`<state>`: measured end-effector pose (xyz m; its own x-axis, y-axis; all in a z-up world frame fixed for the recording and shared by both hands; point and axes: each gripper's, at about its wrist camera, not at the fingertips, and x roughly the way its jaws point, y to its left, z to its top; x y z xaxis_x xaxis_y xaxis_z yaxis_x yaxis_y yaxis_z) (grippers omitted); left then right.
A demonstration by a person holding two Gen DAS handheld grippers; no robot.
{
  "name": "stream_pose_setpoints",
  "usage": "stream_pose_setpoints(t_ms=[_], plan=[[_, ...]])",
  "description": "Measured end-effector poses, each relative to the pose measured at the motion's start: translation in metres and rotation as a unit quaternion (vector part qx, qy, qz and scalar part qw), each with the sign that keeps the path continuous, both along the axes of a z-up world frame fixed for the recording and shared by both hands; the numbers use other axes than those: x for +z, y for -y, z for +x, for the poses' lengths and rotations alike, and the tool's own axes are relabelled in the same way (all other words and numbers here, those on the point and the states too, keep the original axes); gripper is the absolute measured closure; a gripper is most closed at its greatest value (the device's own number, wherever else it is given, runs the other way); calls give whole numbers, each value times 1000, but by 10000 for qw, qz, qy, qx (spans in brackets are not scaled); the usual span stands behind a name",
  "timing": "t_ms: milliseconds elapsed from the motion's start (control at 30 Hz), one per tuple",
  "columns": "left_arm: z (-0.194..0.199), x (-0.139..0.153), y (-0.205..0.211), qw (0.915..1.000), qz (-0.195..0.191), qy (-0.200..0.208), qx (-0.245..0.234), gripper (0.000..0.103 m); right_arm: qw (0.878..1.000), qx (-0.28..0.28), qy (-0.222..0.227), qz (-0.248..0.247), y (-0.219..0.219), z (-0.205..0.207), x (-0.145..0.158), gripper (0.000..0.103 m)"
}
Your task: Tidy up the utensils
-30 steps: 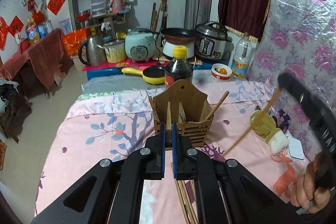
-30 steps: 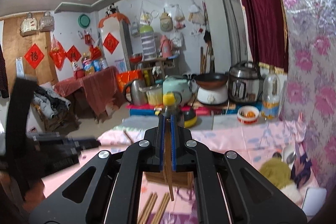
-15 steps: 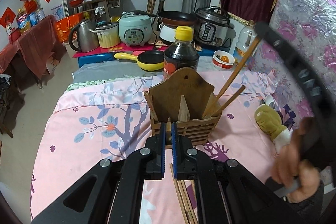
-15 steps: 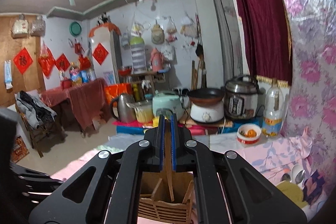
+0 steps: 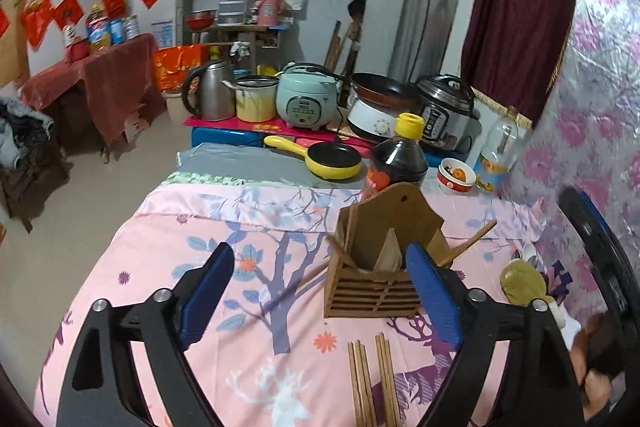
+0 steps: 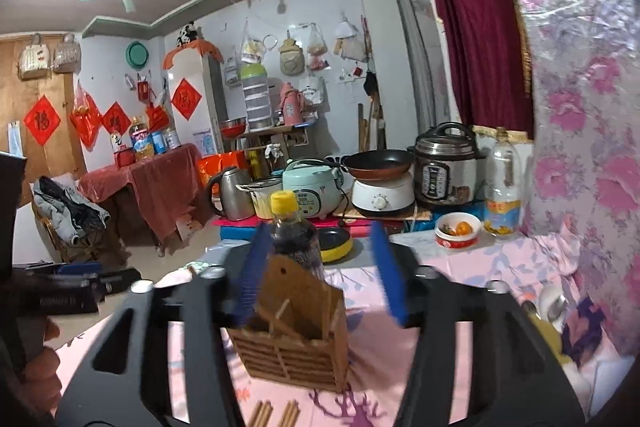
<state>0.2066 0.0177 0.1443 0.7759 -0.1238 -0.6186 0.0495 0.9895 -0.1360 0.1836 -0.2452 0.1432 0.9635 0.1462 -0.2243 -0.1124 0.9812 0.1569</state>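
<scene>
We hold both grippers over the slatted wooden utensil holder with its tall pointed back board (image 5: 380, 267), which stands upright on the pink tablecloth printed with trees and deer (image 5: 168, 239). Our left gripper (image 5: 320, 291) has just been opening; its blue-padded jaws stand spread wide with nothing between them, the holder showing beyond the gap. Our right gripper (image 6: 320, 271) has likewise just been opening, its jaws apart and pinching nothing, framing the holder from the other side. Brown wooden chopsticks (image 5: 468, 243) lean out of the holder's compartments, tilted because the slots are wider than the sticks. We judge both hands have let go there, as the jaws are empty directly over it. More loose wooden chopsticks (image 5: 372, 379) lie in two small bundles on the cloth just in front of the holder, near our left jaws, so that looks like the next pick. A dark sauce bottle with a yellow cap (image 5: 398, 159) stands just behind the holder.
</scene>
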Motion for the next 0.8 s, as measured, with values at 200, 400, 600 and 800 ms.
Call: stream_pose_setpoints(t_ms=[200,400,600,800], plan=[[-34,-29,-12,9998,-52,-154,127,11,9999,-120,-47,1,17,-62,-23,9],[-64,-94,-10,9986,101,-520,69,7,9966,134,-727,370,28,-85,-65,6],[-59,-164,-4,9892,666,-1304,-73,7,9787,287,-2018,228,22,-62,-131,6],[-61,-176,10,9839,529,-1602,-584,7,9711,122,-2381,99,22,-51,-147,6]])
